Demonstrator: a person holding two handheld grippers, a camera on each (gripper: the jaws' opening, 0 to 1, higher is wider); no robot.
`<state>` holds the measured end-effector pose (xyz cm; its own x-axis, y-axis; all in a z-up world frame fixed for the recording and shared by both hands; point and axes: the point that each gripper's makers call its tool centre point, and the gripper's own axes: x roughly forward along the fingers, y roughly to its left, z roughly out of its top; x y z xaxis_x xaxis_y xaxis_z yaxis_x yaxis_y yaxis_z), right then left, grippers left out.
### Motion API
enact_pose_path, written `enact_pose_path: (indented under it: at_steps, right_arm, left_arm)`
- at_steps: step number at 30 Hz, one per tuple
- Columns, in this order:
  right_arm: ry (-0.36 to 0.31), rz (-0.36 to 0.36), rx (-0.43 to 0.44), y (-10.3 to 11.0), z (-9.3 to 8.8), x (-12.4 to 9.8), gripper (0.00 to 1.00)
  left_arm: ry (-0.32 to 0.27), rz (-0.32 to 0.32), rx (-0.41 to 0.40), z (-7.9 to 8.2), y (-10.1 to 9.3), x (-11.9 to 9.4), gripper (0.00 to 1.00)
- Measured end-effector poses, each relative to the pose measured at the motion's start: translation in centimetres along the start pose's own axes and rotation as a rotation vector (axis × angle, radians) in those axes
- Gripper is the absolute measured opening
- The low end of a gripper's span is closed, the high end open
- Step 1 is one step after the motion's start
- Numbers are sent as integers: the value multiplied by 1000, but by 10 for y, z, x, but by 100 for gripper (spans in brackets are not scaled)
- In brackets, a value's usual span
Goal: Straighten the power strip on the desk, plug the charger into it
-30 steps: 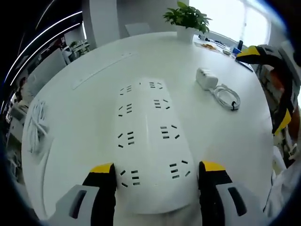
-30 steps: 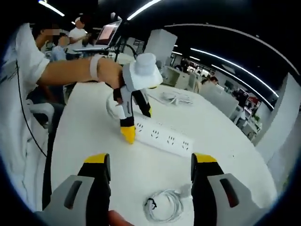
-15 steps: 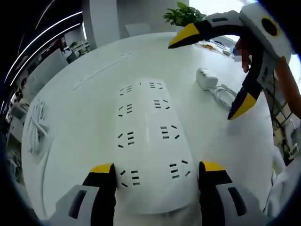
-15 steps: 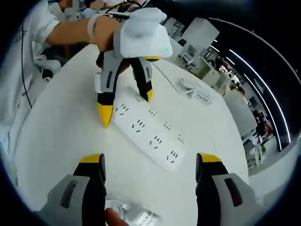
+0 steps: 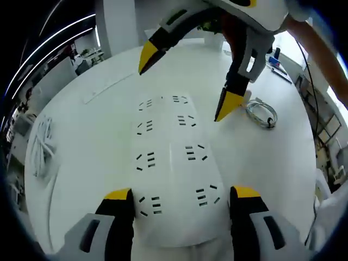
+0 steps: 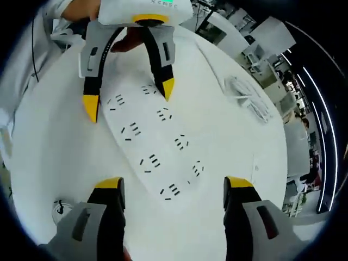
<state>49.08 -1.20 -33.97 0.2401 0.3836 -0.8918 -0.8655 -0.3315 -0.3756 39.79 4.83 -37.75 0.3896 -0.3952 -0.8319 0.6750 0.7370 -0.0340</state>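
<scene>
**Both tools open at opposite ends of the power strip**

Since half a second ago, the right tool (image 5: 185,81) has swung in from the side of the left gripper view and now hangs over the far end of the power strip (image 5: 174,168); a second ago only its tip showed at the edge. The strip itself lies where it lay before.

The power strip is a wide white block with two rows of sockets, lying flat on the round white table (image 5: 98,81). In the right gripper view the strip (image 6: 149,147) runs slantwise from one tool to the other.

The left tool (image 5: 179,201) is open, its yellow-tipped jaws standing either side of the strip's near end; whether they touch its edges is hard to tell. The right tool (image 6: 171,190) is likewise open, jaws spread wide and pointing down at the strip, holding nothing. In the right gripper view the left tool (image 6: 128,92) straddles the other end, with a hand (image 6: 133,41) behind it.

The white charger is mostly hidden behind a jaw of the right tool; its coiled cable (image 5: 261,113) lies beside the strip on the table. Another bundle of white cable (image 5: 41,144) lies well apart, near the table's edge.
</scene>
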Motion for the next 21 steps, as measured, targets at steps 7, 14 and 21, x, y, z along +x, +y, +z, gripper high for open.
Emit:
enact_pose_path:
  at_steps: [7,14,21]
  right_arm:
    - [91,136,-109,-4,2,12,70]
    - [157,239,-183,6,7,21,68]
    - [209,297,-233,17,4,26,65]
  left_arm:
    - [-10,-1,1,1,0,0,72]
    - [-48,-12,-6,1,0,0,73]
    - [-47,-6,-7,2,-2,1,73]
